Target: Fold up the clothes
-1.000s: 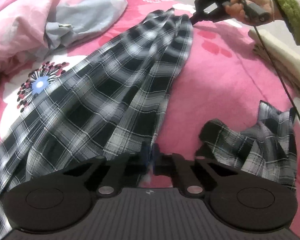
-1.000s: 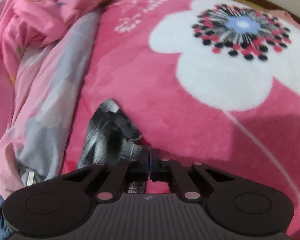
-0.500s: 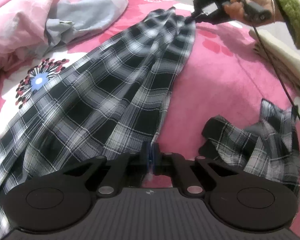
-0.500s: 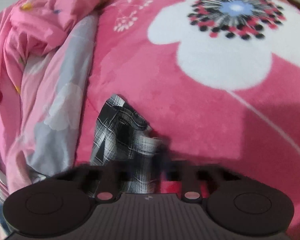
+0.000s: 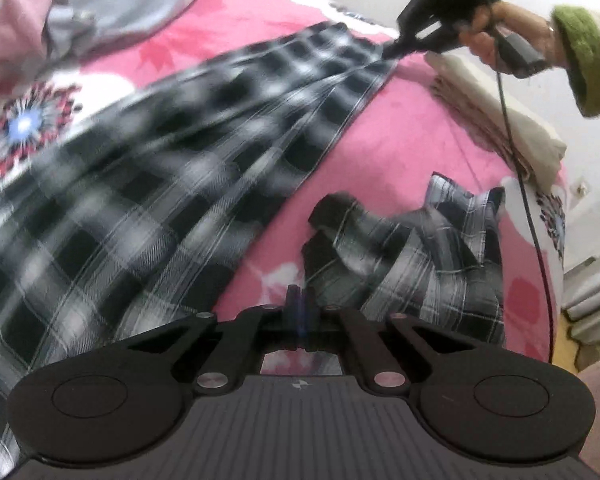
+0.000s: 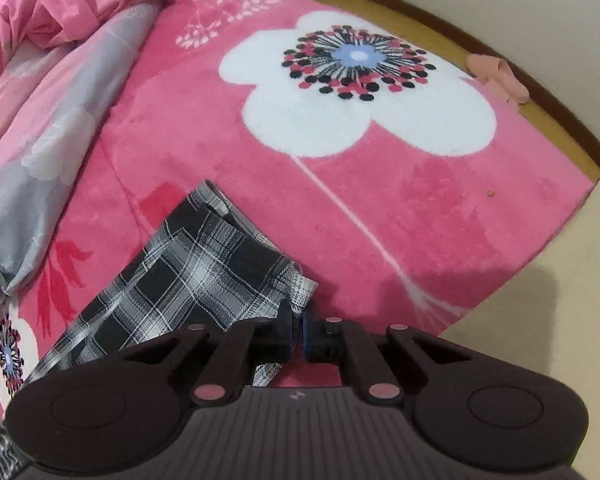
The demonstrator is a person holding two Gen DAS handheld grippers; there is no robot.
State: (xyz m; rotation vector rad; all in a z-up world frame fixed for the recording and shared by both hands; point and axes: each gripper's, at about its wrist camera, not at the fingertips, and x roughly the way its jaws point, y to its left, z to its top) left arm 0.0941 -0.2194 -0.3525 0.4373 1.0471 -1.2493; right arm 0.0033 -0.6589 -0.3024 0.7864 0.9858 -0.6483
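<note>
A black-and-white plaid shirt is stretched across the pink flowered blanket. My left gripper is shut; its jaws meet near the shirt's near hem, and cloth between them cannot be made out. My right gripper is shut on the shirt's far corner. It also shows in the left wrist view, held by a hand, lifting that corner. A plaid sleeve lies crumpled to the right.
A bunched pink and grey quilt lies at the far left and shows in the right wrist view. Folded cream cloth sits at the right. The bed's wooden edge and floor lie beyond the blanket.
The right gripper has lifted and pulled the shirt corner up and away, stretching the cloth taut. The left gripper has shifted right along the hem, toward the crumpled sleeve.
</note>
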